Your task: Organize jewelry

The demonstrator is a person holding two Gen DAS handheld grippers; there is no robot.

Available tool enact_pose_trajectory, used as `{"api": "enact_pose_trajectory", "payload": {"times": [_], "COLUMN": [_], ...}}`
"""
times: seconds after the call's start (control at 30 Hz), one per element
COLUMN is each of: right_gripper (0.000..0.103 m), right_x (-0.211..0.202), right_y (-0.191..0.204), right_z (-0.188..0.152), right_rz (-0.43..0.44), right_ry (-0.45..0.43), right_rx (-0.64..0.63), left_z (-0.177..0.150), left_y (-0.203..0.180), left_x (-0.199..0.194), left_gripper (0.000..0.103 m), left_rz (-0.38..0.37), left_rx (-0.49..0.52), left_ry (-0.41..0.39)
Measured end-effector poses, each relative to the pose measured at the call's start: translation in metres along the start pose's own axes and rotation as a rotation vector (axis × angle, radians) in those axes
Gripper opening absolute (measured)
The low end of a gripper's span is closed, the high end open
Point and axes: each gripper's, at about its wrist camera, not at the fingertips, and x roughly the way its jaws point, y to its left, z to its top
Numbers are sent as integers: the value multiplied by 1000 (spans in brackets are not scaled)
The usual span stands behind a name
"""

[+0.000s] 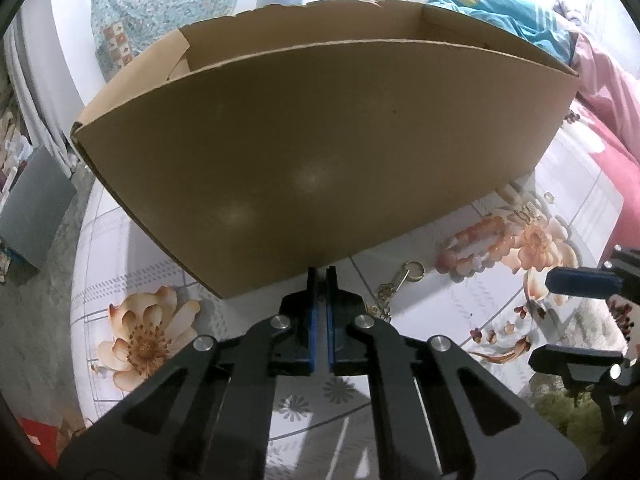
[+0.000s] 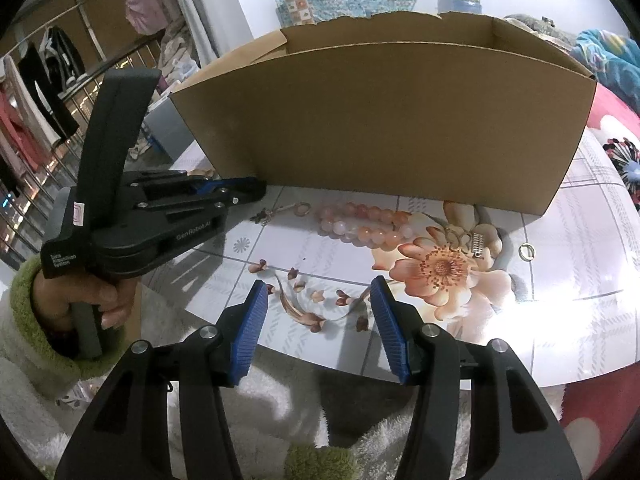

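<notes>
A big brown cardboard box (image 2: 384, 120) fills the middle of both views and stands on a table (image 2: 580, 320) with a flowery cover. In the right wrist view, the jewelry lies on the table in front of the box, across the middle of the frame. There is a pink bead bracelet (image 2: 360, 226), a small gold keychain (image 2: 282, 212) to its left, a little silver clip (image 2: 478, 245) to its right, and a small gold ring (image 2: 527, 251) further right. The left gripper (image 1: 320, 276) sits at the bottom middle of its view with its two blue pads pressed close together, right up against the front wall of the box. It may be empty, but the tips are hard to see. The right gripper (image 2: 318, 300) sits at the bottom middle of its view, spread wide with nothing in it, over the near edge of the table.
</notes>
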Motion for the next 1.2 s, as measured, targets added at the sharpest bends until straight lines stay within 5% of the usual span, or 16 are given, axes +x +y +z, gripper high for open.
{"api": "enact_pose_trajectory", "payload": {"times": [0.63,0.87,1.2], "right_gripper": [52,32,27], "right_x": [2,36,62], "right_y": [22,49,60], "right_z": [19,37,52], "right_rz": [30,77,76], "right_ry": [-36,3,35], "right_rx": [-103,-203,-247], "left_z": [-29,-35,-37], "left_y": [46,56,67], "left_x": [-45,-51,-49], "left_gripper": [2,2,2], "left_rz": [-100,-100,-121], "left_rx": [-200,-222,-234], "left_ry": [-92,-116,-118]}}
